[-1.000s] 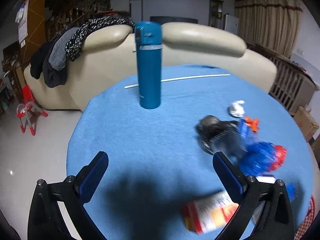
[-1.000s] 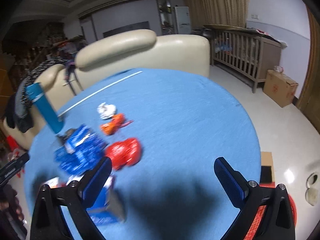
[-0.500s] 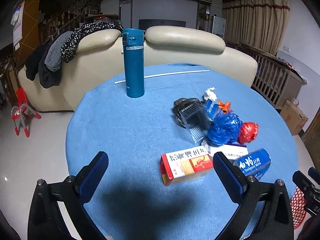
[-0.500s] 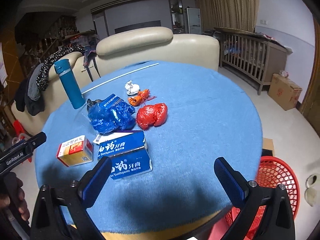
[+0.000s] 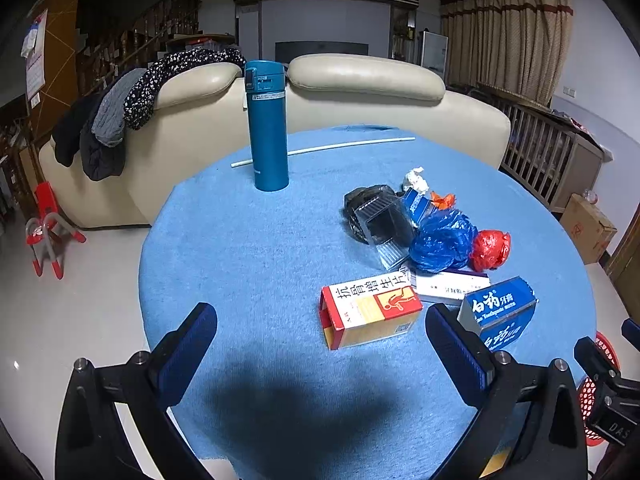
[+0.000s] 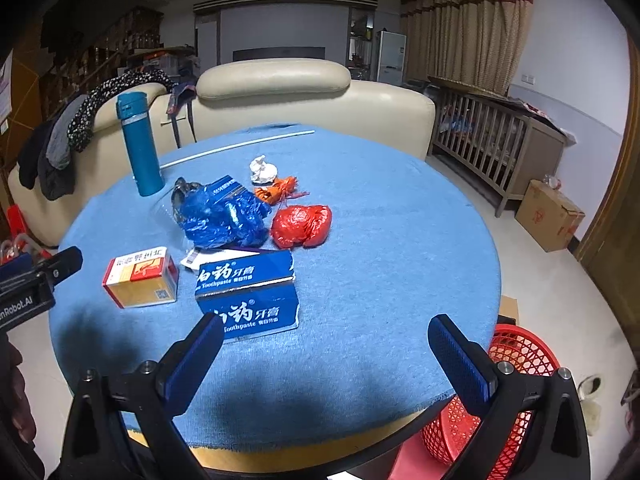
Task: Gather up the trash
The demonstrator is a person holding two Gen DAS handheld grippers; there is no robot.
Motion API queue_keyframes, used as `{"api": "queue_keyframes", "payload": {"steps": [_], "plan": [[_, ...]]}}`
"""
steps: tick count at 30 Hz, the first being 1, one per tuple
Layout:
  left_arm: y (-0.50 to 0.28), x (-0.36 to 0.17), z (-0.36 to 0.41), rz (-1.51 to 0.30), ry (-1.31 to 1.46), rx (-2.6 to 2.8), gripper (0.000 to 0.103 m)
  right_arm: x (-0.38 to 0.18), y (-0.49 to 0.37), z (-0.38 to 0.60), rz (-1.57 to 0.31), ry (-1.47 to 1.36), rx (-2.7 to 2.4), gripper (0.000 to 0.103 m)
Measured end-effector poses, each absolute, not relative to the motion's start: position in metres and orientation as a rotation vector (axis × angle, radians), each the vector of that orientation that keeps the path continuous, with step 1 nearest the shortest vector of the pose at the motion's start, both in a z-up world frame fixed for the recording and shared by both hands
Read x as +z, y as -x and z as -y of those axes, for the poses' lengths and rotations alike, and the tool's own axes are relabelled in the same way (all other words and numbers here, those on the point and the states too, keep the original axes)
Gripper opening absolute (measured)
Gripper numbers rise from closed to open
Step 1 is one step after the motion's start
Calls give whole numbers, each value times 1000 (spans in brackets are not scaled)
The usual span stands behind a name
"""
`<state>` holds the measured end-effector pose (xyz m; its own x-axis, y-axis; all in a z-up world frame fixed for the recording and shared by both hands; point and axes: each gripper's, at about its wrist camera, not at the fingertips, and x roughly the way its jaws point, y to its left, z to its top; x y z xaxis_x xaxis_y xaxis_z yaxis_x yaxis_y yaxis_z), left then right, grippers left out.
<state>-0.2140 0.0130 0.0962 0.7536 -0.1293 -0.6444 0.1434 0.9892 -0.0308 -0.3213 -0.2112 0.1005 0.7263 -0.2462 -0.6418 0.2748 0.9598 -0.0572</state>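
Trash lies on a round blue-clothed table point(image 5: 256, 256): a red and yellow medicine box point(image 5: 370, 310) point(image 6: 140, 278), a blue toothpaste box point(image 6: 248, 292) point(image 5: 498, 312), a crumpled blue bag point(image 6: 224, 218) point(image 5: 440, 242), a red bag point(image 6: 302, 226) point(image 5: 490, 250), an orange scrap point(image 6: 276, 192), a white paper wad point(image 6: 262, 170) and a clear plastic container point(image 5: 384, 226). My left gripper point(image 5: 320, 344) hangs open over the near table edge, left of the medicine box. My right gripper point(image 6: 326, 354) is open just in front of the toothpaste box. A red mesh basket point(image 6: 516, 364) stands on the floor at the right.
A tall teal flask point(image 5: 267, 126) stands upright at the table's far left, with a thin white rod point(image 5: 324, 146) behind it. A cream sofa point(image 5: 360, 96) with clothes draped on it backs the table. A cardboard box point(image 6: 550, 216) and a wooden crib point(image 6: 492, 144) are at the right.
Both grippers have pulled back and steadied; the trash pile now sits further ahead in view. The red basket came into the right wrist view. Both stay open and nothing on the table moved.
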Motion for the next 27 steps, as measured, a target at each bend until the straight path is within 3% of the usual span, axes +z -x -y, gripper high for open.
{"api": "queue_keyframes", "payload": {"steps": [27], "plan": [[217, 95, -12, -708, -18, -156, 103, 96, 326, 203, -692, -53, -228, 103]]}}
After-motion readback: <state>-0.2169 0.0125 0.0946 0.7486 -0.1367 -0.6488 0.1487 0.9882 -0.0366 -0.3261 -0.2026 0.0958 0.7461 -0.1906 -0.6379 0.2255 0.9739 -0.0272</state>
